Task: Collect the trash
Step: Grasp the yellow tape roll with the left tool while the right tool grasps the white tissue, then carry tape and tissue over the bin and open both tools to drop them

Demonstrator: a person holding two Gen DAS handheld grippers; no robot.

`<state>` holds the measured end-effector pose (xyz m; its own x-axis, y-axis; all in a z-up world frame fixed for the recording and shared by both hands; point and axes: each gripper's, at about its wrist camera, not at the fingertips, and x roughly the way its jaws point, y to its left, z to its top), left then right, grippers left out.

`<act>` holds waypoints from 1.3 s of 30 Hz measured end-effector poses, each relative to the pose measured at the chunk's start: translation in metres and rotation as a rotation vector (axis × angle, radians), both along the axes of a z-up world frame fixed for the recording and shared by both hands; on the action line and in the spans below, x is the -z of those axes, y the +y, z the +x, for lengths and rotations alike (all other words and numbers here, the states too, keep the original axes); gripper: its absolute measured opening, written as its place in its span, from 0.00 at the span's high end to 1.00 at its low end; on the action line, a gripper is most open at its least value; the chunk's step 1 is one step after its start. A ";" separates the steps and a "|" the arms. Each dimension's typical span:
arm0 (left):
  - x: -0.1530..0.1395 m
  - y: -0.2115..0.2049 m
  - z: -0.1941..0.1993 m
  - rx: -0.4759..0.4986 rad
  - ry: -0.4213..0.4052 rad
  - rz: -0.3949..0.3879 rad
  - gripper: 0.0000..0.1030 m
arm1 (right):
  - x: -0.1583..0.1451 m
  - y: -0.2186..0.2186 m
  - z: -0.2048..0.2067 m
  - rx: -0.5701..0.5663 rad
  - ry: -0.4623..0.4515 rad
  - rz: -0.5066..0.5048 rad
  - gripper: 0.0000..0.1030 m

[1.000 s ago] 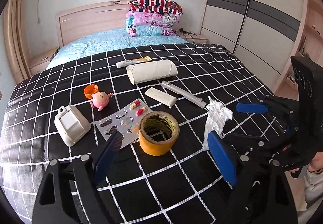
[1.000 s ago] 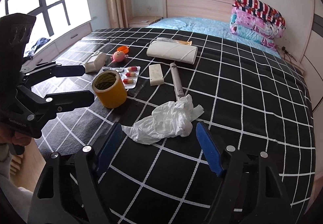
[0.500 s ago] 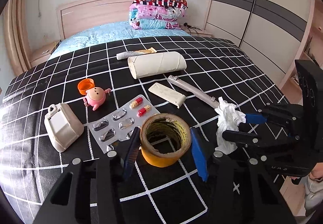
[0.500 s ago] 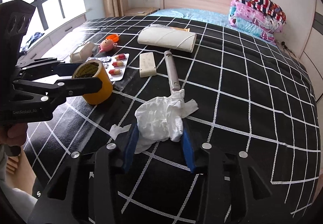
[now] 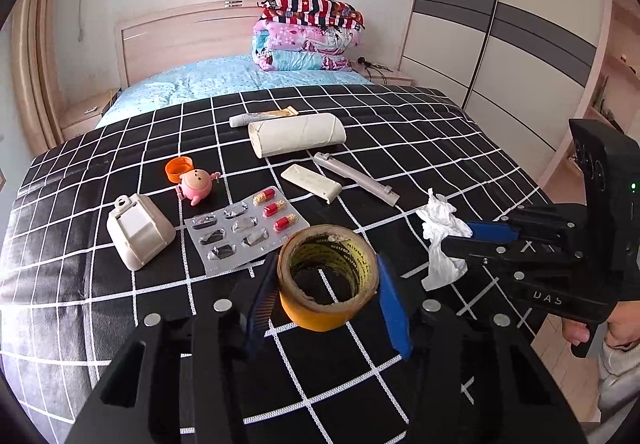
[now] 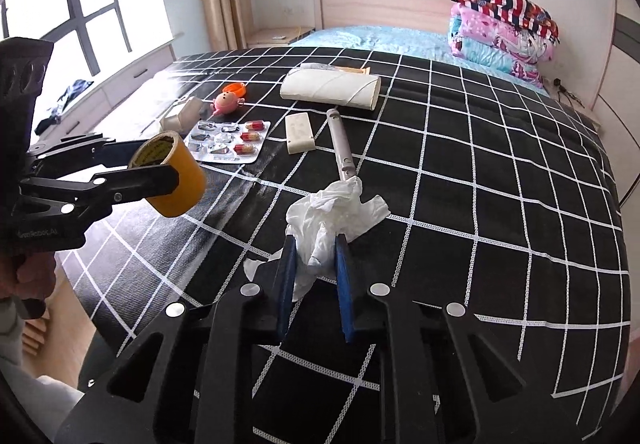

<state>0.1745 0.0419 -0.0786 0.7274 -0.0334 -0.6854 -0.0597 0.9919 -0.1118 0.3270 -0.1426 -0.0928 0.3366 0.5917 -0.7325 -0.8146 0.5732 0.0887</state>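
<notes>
A yellow tape roll (image 5: 320, 308) hangs just above the black checked bedspread (image 5: 400, 124), and my left gripper (image 5: 326, 264) is shut on it, one blue pad on each side. The right wrist view shows the same tape roll (image 6: 176, 180) in that left gripper (image 6: 156, 162), off the bed. A crumpled white tissue (image 6: 336, 204) lies on the bedspread (image 6: 480, 164) with its near end pinched between the pads of my right gripper (image 6: 316, 248), whose jaws are still closing. From the left wrist, the tissue (image 5: 438, 212) stands up out of the right gripper (image 5: 456, 236).
On the bed lie a pill blister pack (image 5: 244, 228), a beige box (image 5: 138, 230), a pink toy (image 5: 196, 186), an orange cap (image 5: 178, 168), a cardboard tube (image 5: 296, 134), a white bar (image 5: 310, 184), a grey rod (image 5: 356, 180) and a squeeze tube (image 5: 260, 118). Folded blankets (image 5: 308, 34) are stacked by the headboard.
Both grippers went from wide open to closed. The left one slid around the tape roll and raised it off the bed. The right one moved onto the tissue and pinched it.
</notes>
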 end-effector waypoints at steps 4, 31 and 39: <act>-0.005 -0.009 -0.018 0.006 -0.008 0.001 0.54 | -0.008 -0.010 -0.012 0.000 -0.007 0.023 0.82; 0.018 -0.059 -0.149 0.117 -0.001 -0.044 0.54 | 0.006 -0.066 -0.134 -0.136 0.080 0.082 0.82; 0.069 -0.080 -0.145 0.192 0.100 0.033 0.54 | 0.060 -0.064 -0.143 -0.140 0.160 -0.048 0.82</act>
